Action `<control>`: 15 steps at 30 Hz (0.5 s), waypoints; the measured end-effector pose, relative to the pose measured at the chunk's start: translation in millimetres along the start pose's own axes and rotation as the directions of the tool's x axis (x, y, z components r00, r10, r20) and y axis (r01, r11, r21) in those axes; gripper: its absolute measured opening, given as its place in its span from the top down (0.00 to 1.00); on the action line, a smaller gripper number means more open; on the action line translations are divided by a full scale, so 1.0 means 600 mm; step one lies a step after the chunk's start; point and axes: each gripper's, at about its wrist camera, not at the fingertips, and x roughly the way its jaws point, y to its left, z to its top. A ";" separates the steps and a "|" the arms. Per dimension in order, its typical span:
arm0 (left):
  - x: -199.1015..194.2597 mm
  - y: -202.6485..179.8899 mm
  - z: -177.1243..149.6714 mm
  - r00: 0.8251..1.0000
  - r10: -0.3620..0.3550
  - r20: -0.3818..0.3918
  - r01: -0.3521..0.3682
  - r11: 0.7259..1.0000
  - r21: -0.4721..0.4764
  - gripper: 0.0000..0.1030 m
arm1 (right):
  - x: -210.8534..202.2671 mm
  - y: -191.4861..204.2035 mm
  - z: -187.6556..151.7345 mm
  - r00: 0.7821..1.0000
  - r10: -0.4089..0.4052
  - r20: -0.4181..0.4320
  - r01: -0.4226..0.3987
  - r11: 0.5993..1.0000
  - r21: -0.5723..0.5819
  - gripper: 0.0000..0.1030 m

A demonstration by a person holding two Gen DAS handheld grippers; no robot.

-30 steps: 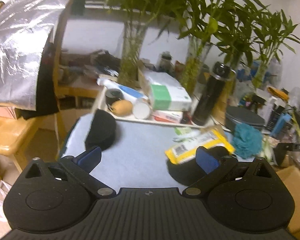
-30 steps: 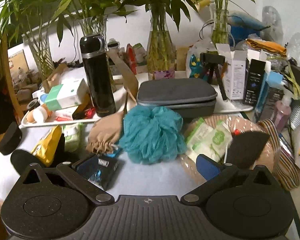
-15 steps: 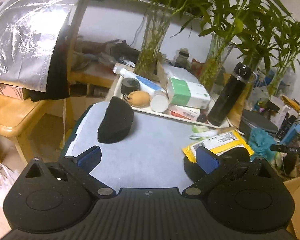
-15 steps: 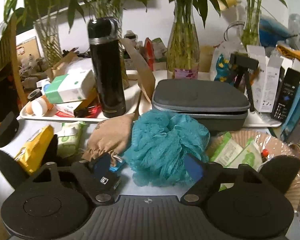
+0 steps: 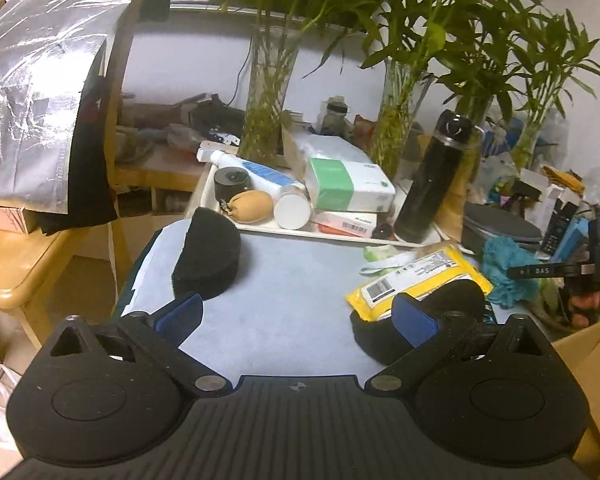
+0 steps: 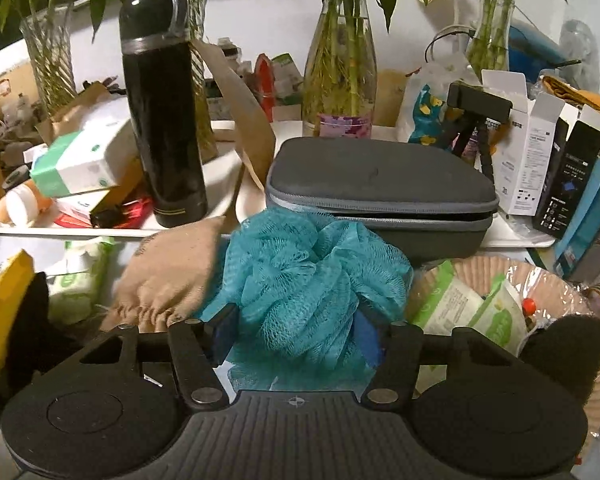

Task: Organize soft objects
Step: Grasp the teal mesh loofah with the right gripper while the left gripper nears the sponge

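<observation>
My right gripper (image 6: 296, 334) is shut on the teal mesh bath pouf (image 6: 312, 272), which fills the gap between its blue pads; the pouf also shows far right in the left wrist view (image 5: 504, 268). A tan drawstring pouch (image 6: 168, 276) lies left of it. A woven basket (image 6: 500, 280) at the right holds green wipe packs (image 6: 476, 312) and a black sponge (image 6: 568, 348). My left gripper (image 5: 296, 314) is open and empty above the grey mat (image 5: 292, 288). A black half-round sponge (image 5: 206, 252) lies ahead left, another (image 5: 420, 328) under a yellow packet (image 5: 416, 280) at the right.
A white tray (image 5: 300, 232) behind the mat holds boxes, a tube and a tan ball. A black flask (image 6: 162, 112), glass vases of bamboo (image 6: 340, 64) and a grey zip case (image 6: 380, 184) stand behind the pouf. A wooden chair (image 5: 16, 264) is at the left.
My right gripper moved forward onto the teal pouf and its jaws closed on it. My left gripper drew back a little and stayed open.
</observation>
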 end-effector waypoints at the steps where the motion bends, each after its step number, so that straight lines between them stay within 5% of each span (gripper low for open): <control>1: 0.001 0.001 0.001 1.000 0.004 -0.001 -0.004 1.000 -0.006 0.00 | 0.002 -0.001 0.000 1.000 -0.004 -0.005 0.004 1.000 0.007 0.47; 8: 0.002 0.024 0.003 1.000 0.021 -0.011 -0.022 0.995 -0.093 0.00 | -0.017 -0.002 0.002 1.000 0.010 0.018 -0.010 1.000 0.011 0.77; 15: 0.009 0.023 0.004 0.997 0.068 -0.021 -0.069 0.995 -0.066 0.00 | -0.073 0.007 0.019 0.994 0.048 0.096 -0.048 0.999 0.002 0.82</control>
